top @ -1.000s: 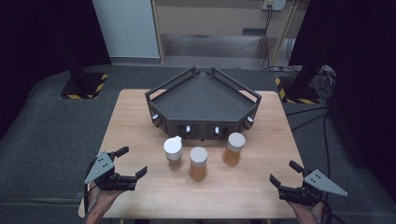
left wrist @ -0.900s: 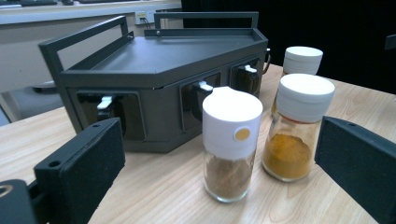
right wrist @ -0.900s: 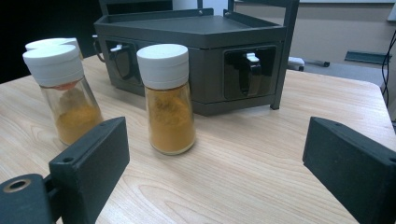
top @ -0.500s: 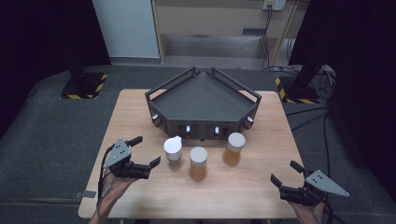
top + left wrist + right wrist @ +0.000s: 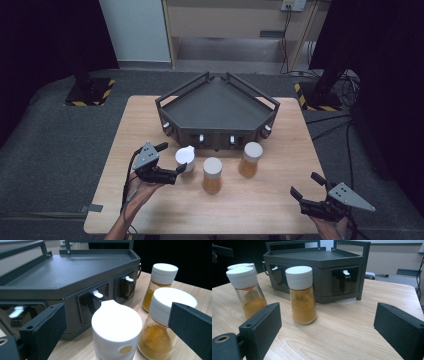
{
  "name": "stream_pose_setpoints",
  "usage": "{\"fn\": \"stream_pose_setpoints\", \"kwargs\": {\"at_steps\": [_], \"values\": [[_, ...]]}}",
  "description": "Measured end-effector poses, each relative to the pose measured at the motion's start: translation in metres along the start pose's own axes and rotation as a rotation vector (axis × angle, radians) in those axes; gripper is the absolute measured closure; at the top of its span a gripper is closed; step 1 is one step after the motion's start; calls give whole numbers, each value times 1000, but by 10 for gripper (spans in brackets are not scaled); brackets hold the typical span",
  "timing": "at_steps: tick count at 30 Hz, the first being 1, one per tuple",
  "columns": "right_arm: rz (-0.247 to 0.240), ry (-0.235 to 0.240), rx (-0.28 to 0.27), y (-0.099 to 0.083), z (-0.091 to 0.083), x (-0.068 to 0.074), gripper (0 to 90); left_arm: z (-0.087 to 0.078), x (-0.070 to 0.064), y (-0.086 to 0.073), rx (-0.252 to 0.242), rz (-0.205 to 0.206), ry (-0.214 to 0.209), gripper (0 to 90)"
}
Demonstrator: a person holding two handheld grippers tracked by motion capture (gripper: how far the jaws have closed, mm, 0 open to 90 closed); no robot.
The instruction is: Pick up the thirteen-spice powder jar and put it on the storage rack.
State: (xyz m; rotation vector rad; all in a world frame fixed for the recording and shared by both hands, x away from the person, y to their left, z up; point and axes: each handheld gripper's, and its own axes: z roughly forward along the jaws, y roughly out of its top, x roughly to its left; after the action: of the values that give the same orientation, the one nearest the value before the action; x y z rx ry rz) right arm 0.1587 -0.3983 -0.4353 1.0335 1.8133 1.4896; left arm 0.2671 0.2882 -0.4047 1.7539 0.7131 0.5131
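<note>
High view, centre-left: the left tool (image 5: 172, 159) stood apart around the white-capped jar (image 5: 185, 159), nothing gripped yet; the right tool (image 5: 308, 188) waited, also apart, lower right.

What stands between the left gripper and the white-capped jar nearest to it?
Nothing visible does. The left gripper has its open jaws on either side of the white-capped jar, with free space between. The orange spice jar with a white lid stands beside it, near one jaw.

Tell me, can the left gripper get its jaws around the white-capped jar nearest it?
Probably yes. The left gripper is open, its jaws already either side of the white-capped jar. The middle spice jar stands close to one jaw, so clearance looks tight.
</note>
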Motion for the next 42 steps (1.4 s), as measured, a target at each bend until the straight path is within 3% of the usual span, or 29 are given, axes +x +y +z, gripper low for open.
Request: {"fn": "stream_pose_setpoints", "kwargs": {"at_steps": [13, 23, 35, 42], "values": [[4, 1, -3, 0, -1, 0, 77, 28, 3, -12, 32, -17, 0, 35], [2, 1, 0, 0, 0, 0, 78, 37, 7, -26, 21, -43, -14, 90], [5, 3, 0, -1, 0, -1, 79, 45, 7, -39, -1, -21, -30, 285], [4, 4, 1, 0, 0, -1, 79, 44, 3, -42, -18, 2, -13, 294]]}}
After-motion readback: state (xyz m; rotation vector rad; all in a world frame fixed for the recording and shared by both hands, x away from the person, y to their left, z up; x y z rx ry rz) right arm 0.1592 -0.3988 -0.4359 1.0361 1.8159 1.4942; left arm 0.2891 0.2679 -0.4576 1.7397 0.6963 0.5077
